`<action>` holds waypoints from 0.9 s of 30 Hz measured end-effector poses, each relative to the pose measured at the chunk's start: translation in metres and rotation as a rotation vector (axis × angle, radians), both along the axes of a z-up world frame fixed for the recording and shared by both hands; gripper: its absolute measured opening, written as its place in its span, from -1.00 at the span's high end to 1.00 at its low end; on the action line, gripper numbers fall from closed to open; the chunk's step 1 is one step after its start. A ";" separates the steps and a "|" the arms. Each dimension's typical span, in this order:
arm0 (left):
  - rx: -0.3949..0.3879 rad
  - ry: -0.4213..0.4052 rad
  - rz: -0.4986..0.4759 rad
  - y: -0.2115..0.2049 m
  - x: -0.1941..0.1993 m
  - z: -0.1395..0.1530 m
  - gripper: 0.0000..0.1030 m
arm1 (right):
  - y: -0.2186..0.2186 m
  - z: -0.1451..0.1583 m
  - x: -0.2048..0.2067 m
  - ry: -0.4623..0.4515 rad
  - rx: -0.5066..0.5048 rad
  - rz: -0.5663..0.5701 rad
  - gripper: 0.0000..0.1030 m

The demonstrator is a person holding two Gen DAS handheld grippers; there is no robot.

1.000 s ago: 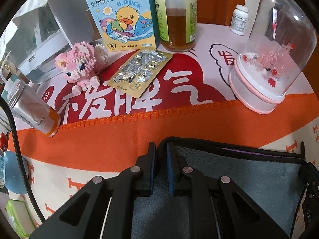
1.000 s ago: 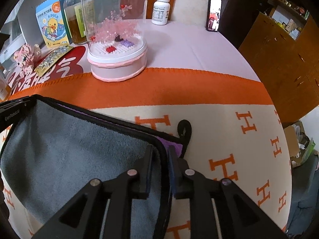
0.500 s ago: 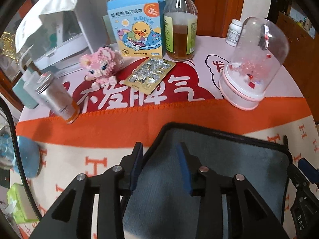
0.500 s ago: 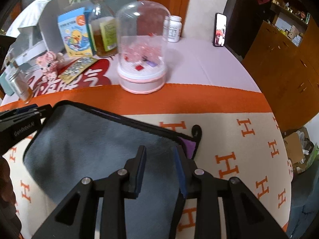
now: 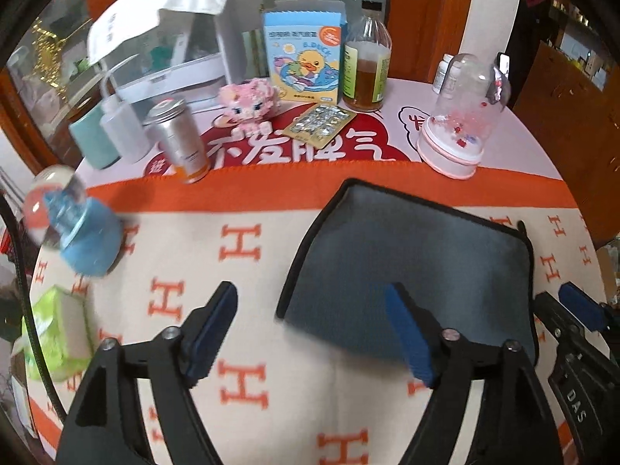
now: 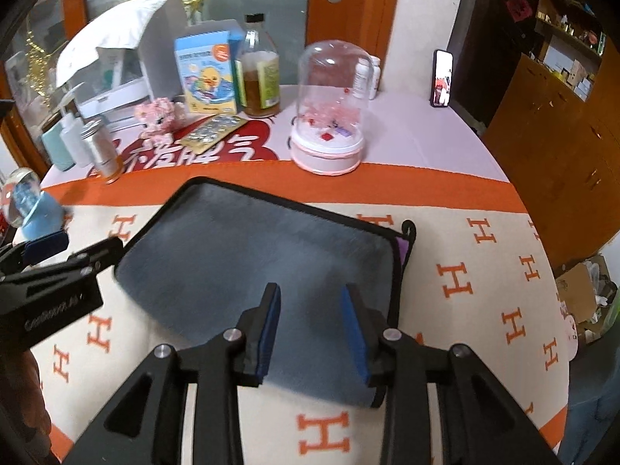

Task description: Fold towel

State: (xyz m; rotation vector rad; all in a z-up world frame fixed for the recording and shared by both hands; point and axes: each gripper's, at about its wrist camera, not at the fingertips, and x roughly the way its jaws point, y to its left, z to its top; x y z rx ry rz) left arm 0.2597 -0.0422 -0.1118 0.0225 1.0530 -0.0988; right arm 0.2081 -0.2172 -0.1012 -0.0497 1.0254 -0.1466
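Both pairs of fingers stand apart, holding nothing. Left gripper: spread wide, one finger over bare blanket, the other over the towel's near-left part. Right gripper: parted more narrowly, hovering over the near edge.

Towel, grey with black binding, lies flat on the orange-and-cream blanket, folded; a purple sliver and a hanging loop show at its far-right corner. Taken from the glass dome: the towel sits just on the near side of it, across the orange band. From how it lies, one fold looks done; whether another is wanted I cannot judge.

Risks:
- Any further fold means re-gripping an edge. A pinch that catches the blanket too would drag it, and the dome and the amber bottle behind it stand on the table cloth close to that band.
- Lifting one layer only would undo the fold.
- The small snow globe, far left of the dome, sits close to the left gripper's sweep.

Writing:
- Blue box, left of the dome: "B.DUCK", duck cartoon, Chinese text too small to read.
- Blanket: repeated "H".
- Red patch left of the dome: large white Chinese characters.
- Gripper bodies: "DAS"; the other mark is blurred, possibly "GenRobot.AI".
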 end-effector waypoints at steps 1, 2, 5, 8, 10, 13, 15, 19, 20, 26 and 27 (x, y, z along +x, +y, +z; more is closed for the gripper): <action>-0.002 -0.003 0.001 0.004 -0.007 0.003 -0.55 | 0.005 0.004 -0.007 -0.004 0.005 0.006 0.35; 0.002 -0.006 0.004 0.011 -0.018 0.007 -0.61 | 0.008 0.006 -0.010 -0.006 0.009 0.009 0.35; 0.004 -0.014 0.013 0.025 -0.039 0.017 -0.78 | 0.020 0.016 -0.026 -0.020 0.024 0.021 0.35; -0.016 -0.028 0.020 0.042 -0.062 0.028 -0.89 | 0.032 0.026 -0.041 -0.035 0.031 0.032 0.33; -0.022 -0.036 0.025 0.052 -0.075 0.034 -0.97 | 0.038 0.032 -0.052 -0.047 0.035 0.036 0.28; -0.019 -0.044 0.034 0.064 -0.092 0.042 -0.98 | 0.047 0.040 -0.069 -0.062 0.044 0.039 0.21; -0.042 -0.046 0.038 0.072 -0.102 0.048 -0.98 | 0.053 0.046 -0.080 -0.070 0.047 0.042 0.21; -0.050 -0.074 0.039 0.084 -0.123 0.060 -0.98 | 0.060 0.056 -0.100 -0.084 0.060 0.043 0.20; -0.044 -0.086 0.037 0.086 -0.130 0.064 -0.98 | 0.062 0.059 -0.106 -0.087 0.062 0.042 0.20; -0.052 -0.107 0.008 0.095 -0.165 0.081 -0.98 | 0.070 0.073 -0.139 -0.101 0.086 0.047 0.20; -0.046 -0.111 0.002 0.095 -0.171 0.084 -0.98 | 0.072 0.076 -0.146 -0.103 0.093 0.049 0.20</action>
